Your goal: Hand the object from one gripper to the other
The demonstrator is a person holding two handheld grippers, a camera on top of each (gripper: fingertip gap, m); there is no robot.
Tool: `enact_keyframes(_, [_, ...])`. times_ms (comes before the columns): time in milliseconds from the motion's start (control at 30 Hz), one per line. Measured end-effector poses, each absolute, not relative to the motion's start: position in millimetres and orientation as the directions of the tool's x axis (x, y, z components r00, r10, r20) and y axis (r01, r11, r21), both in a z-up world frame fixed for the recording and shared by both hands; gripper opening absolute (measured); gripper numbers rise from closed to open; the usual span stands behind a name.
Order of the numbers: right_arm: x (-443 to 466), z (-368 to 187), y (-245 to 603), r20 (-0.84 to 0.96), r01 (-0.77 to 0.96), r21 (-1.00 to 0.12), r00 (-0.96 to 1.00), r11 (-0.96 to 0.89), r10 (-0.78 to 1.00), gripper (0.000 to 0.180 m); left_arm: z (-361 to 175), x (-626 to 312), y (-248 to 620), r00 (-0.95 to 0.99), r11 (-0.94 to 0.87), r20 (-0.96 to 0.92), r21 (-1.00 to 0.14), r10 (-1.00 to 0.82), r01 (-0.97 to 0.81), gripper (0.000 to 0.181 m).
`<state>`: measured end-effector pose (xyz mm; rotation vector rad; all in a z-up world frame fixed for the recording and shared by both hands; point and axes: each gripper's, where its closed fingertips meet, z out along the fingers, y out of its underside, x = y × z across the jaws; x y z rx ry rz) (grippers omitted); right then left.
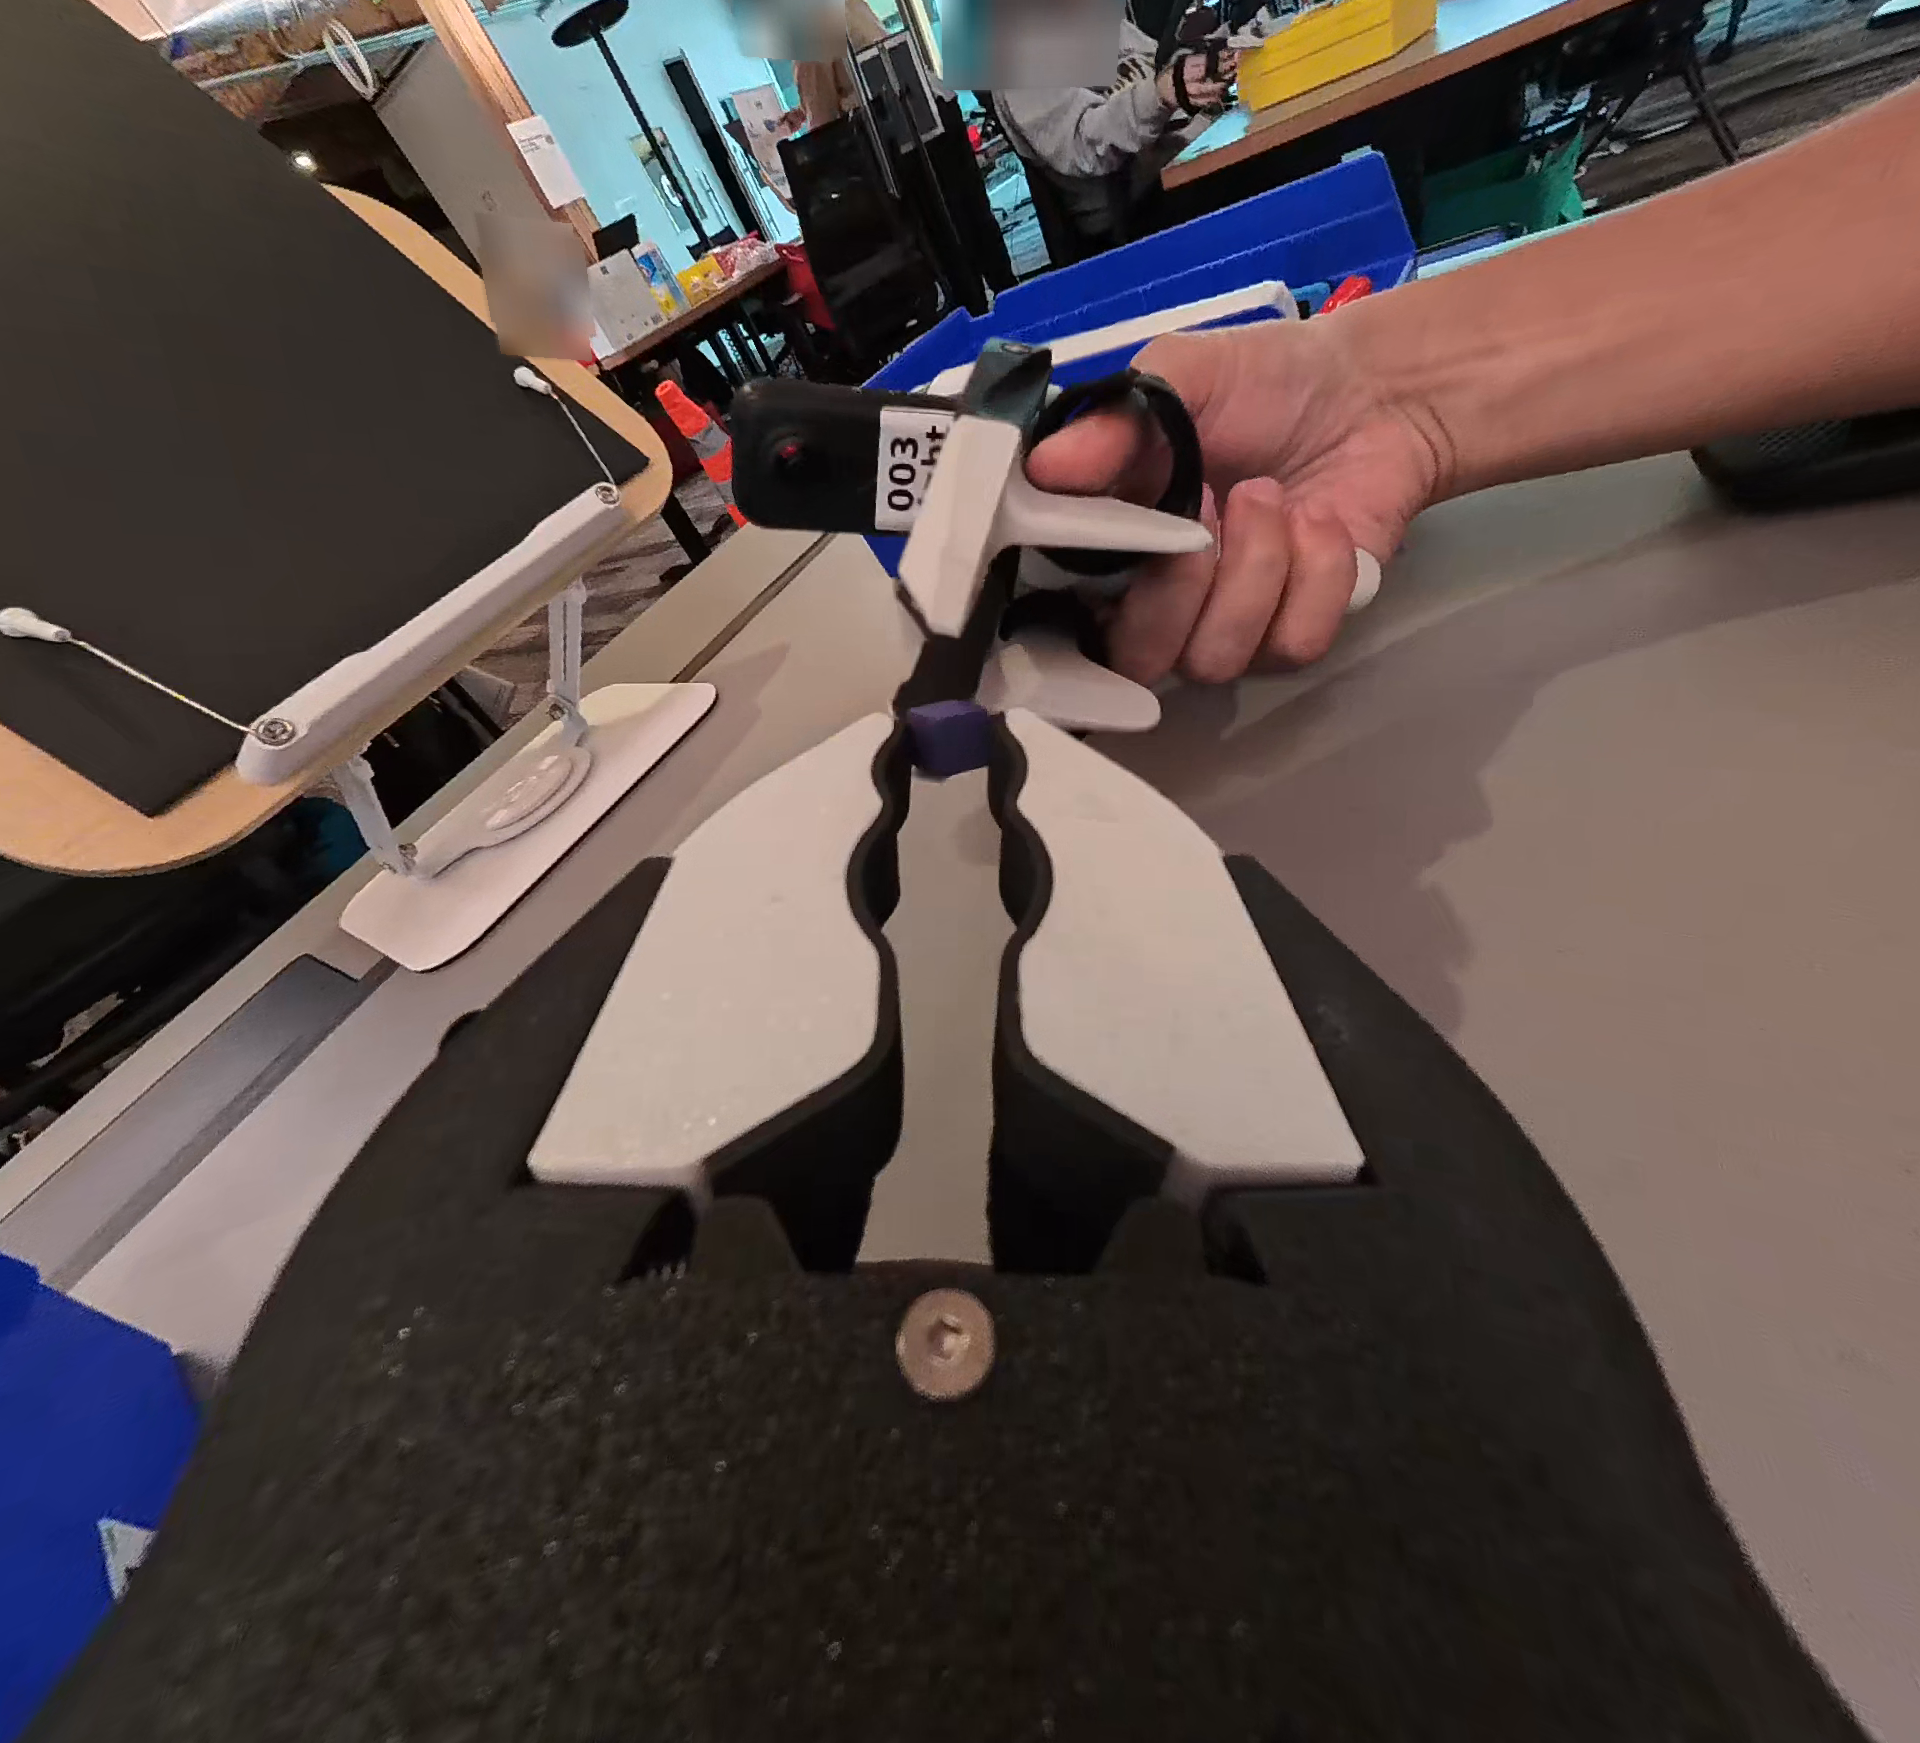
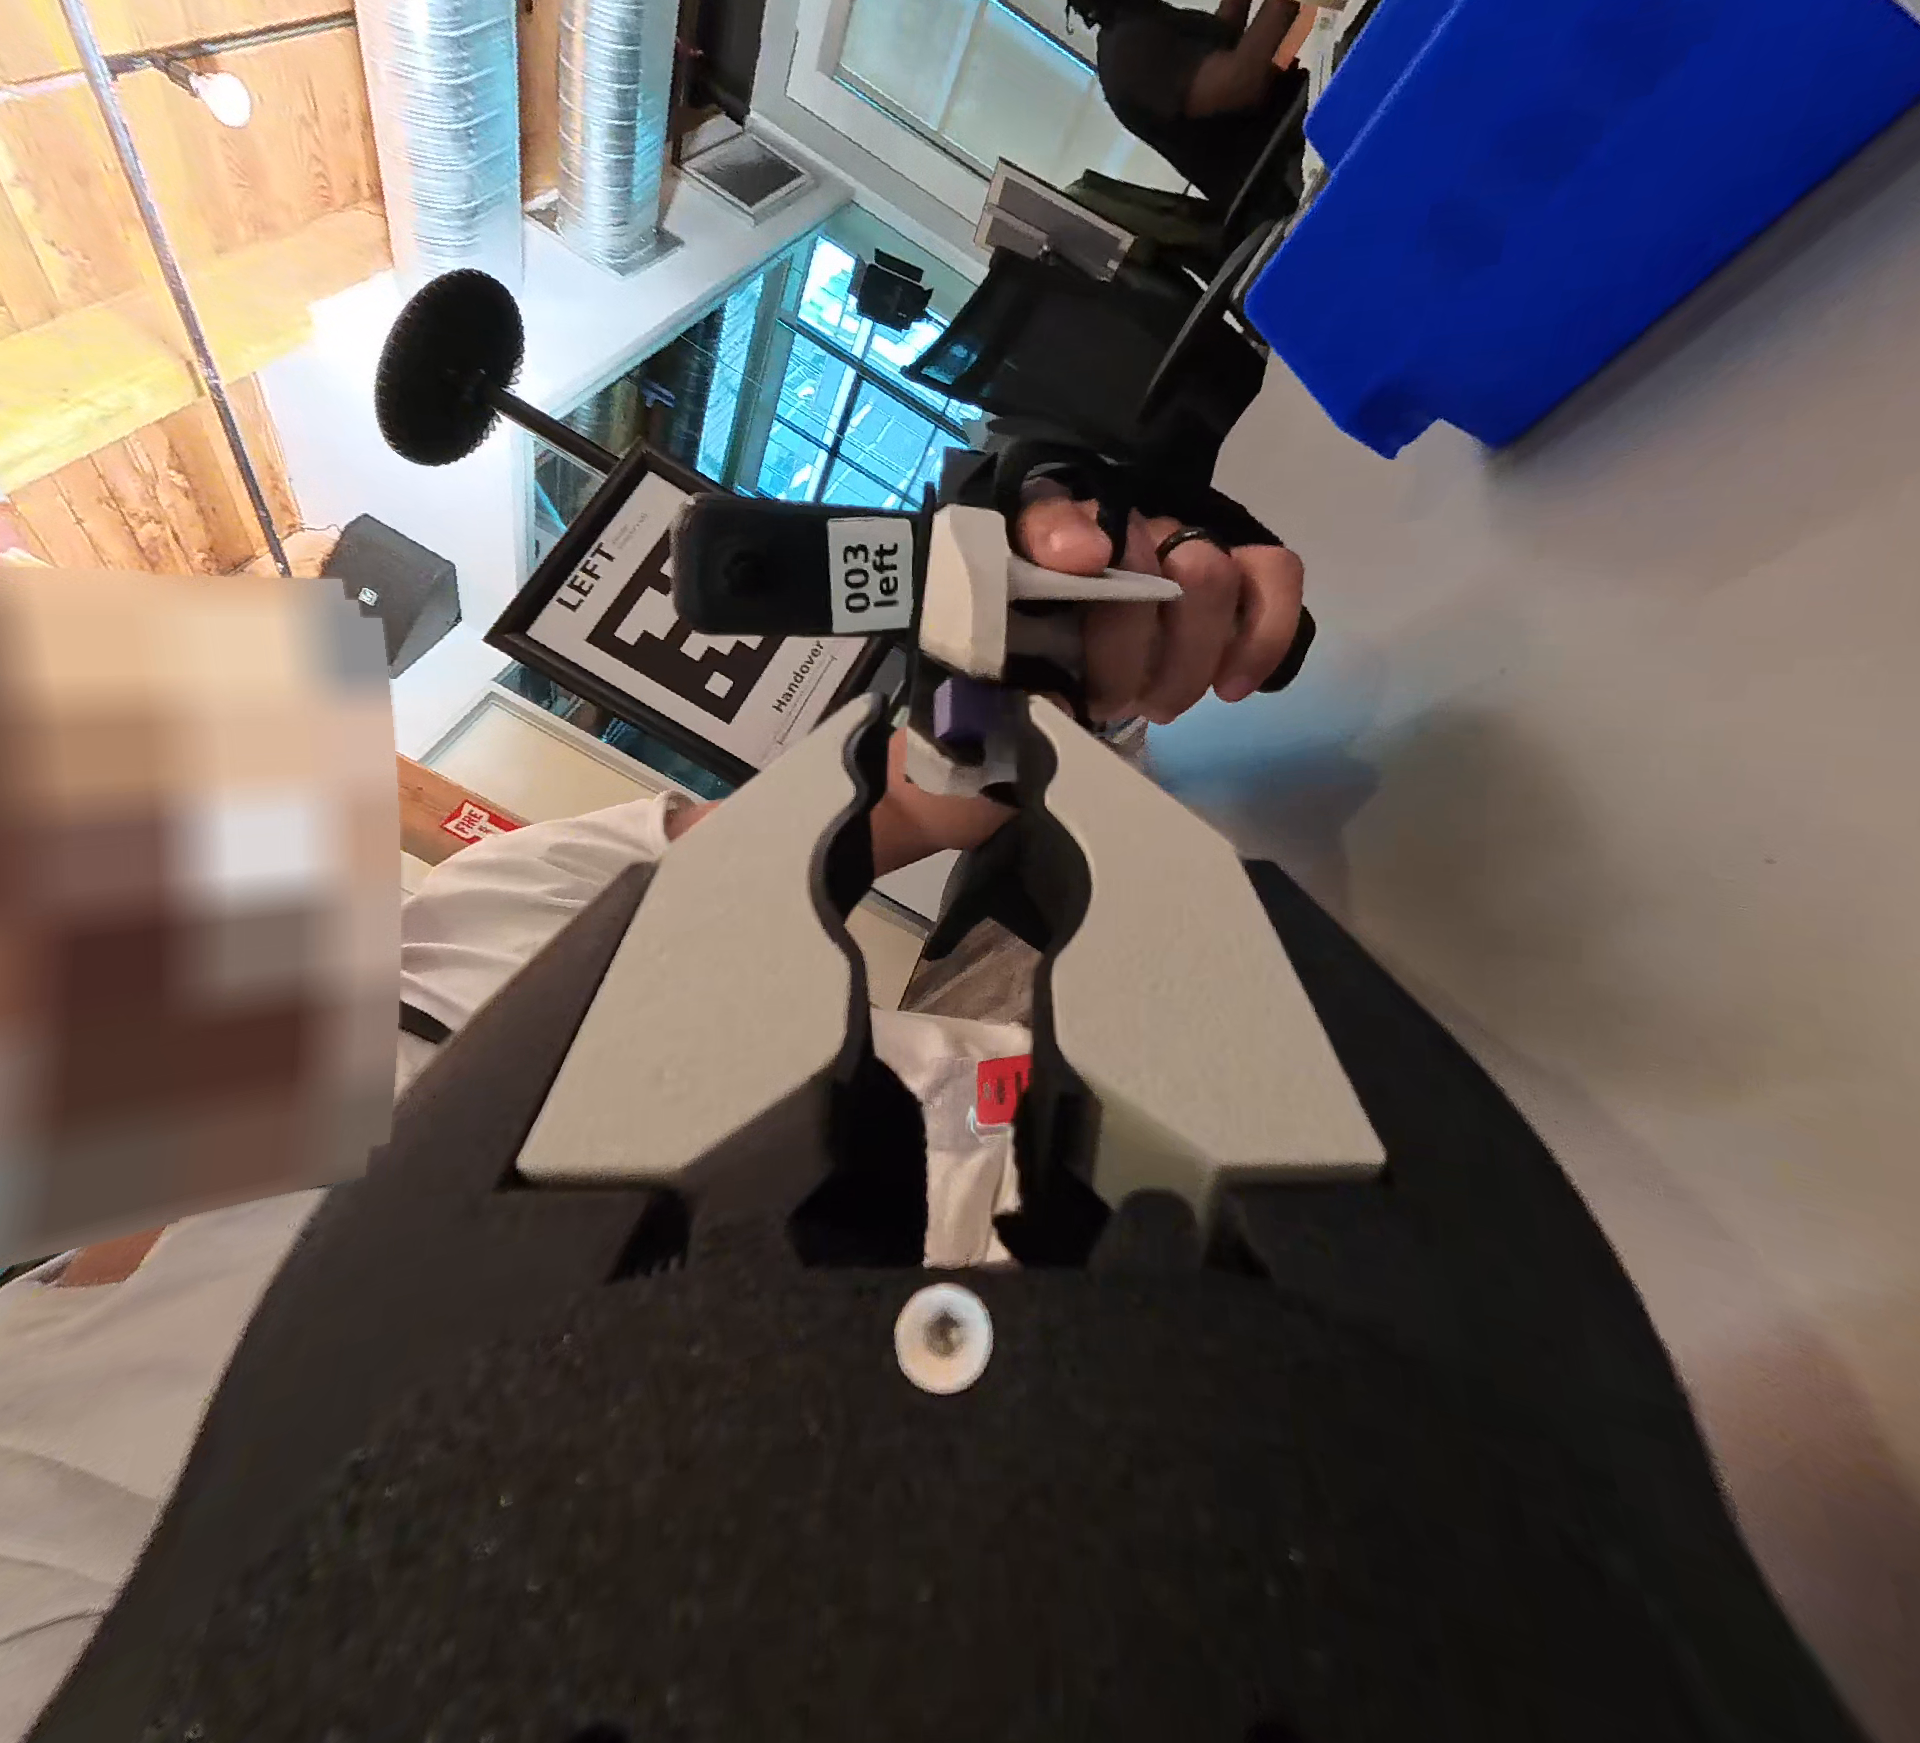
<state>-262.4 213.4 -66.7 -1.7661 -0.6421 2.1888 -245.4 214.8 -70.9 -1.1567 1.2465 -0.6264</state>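
A: Where is the cube (image 1: 943, 739)?

B: Pinched between the tips of the left gripper (image 1: 943, 748), above the grey table (image 1: 1558, 966). Its two black pads press on opposite faces of the small purple block.

A: And the right gripper (image 2: 951, 722)?

B: Its jaws stand apart, one on each side of the cube and of the left gripper's tips. There is a gap on both sides, so it grips nothing.

A: Any writing?

B: A white label (image 1: 914, 472) with black print sits on the black camera of the right gripper. A matching sticker (image 2: 871, 592) is on the left gripper's camera. Behind it stands a framed sign (image 2: 644, 644) with a black-and-white square code and some printed words. The blue bin (image 2: 1610, 135) carries a label at its top corner, too cropped to make out.

A: How much room is there?

B: The table is bare to the right of the right hand (image 1: 1278, 498). The bin sits just behind that hand. To the left, a black board (image 1: 208, 446) on a white stand sits near the table's edge, well apart from the grippers. In the right wrist view, bare table lies between the left hand (image 2: 1174, 623) and the bin
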Motion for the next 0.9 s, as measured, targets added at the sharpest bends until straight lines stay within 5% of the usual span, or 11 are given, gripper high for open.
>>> enact_keyframes(333, [-272,-76,210,-0.864,0.098,-0.485,-0.206,-0.869,0.459,0.012,-78,-242,214,0.264,0.327,-0.384,-0.915,-0.885,-0.236,0.014])
enact_keyframes(533, [-253,-105,238,-0.817,0.095,-0.565,0.069,-0.819,0.572,0.011,-84,-243,218,0.286,0.292,-0.364,-0.919,-0.886,-0.265,0.016])
enact_keyframes(600, [-233,-117,261,-0.674,0.107,-0.686,0.280,-0.720,0.684,0.011,-83,-245,220,0.302,0.245,-0.316,-0.936,-0.899,-0.252,0.019])
enact_keyframes(733, [-212,-103,284,-0.038,0.299,-0.930,0.505,-0.216,0.862,0.011,-91,-248,235,0.366,-0.045,-0.041,-0.974,-0.930,-0.223,0.020])
enact_keyframes(900, [-241,-89,261,0.537,0.539,-0.792,0.390,0.287,0.748,0.011,-83,-249,244,0.365,-0.398,0.342,-0.913,-0.866,-0.089,0.020])
